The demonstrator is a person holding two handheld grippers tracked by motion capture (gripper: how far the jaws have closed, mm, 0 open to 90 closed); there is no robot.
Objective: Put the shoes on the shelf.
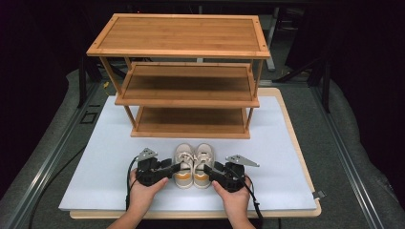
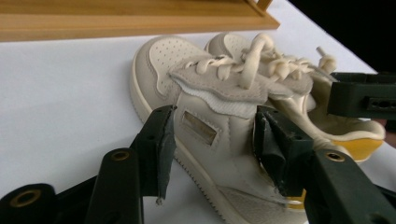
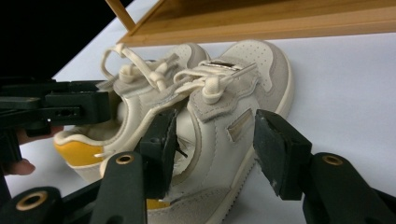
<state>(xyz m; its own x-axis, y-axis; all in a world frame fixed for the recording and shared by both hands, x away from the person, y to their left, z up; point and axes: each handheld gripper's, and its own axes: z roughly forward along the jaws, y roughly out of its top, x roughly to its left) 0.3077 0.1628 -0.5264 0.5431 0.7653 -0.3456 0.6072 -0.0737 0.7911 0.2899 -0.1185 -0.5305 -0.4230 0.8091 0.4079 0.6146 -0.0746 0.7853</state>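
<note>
While the 2 small cream shoes stand side by side on the white board of the table, toes toward the wooden shelf rack, each hand brings its tongs to one shoe from the outer side. The rack has 3 levels and stands just behind the shoes, apart from them.

The left tongs are spread around the side wall of the left shoe: one jaw stands on the outside of the shoe, the other inside the opening near the yellow heel lining. The outer pad seems a little apart from the leather, but I cannot tell this for sure.

The right tongs are also spread, around the side of the right shoe. One jaw is inside the opening, and the other stands clearly apart from the outer side.

The laces of both shoes are tied. The left hand and the right hand hold the tools from below, near the front edge of the board.
</note>
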